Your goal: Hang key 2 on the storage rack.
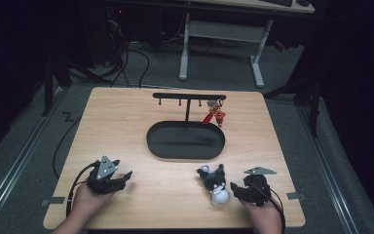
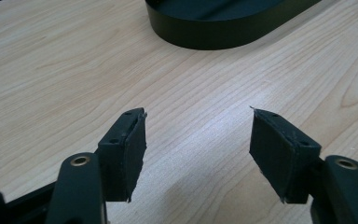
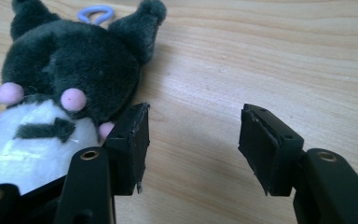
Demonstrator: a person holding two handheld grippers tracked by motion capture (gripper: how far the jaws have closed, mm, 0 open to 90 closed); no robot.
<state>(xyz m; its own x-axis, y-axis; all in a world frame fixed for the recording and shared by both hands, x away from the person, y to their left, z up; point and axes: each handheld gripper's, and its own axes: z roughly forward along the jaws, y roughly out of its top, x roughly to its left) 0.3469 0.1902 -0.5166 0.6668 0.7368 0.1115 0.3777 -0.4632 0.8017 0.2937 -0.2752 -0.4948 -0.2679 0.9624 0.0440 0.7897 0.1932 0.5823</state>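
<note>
Resting on the table (image 1: 175, 185), both tools, left tool (image 2: 198, 154) and right tool (image 3: 193, 149), gape wide, unlabelled.

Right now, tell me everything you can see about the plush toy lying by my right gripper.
The plush toy is a small soft figure of fuzzy fabric: a dark charcoal head with two pointed ears, pink spots, and a white lower part with a dark strip on it. A pale lilac loop sticks out between the ears. It lies flat on the wooden table near the front edge, ears pointing toward the black oval tray. The open right gripper sits just beside it, nothing between its jaws.
</note>
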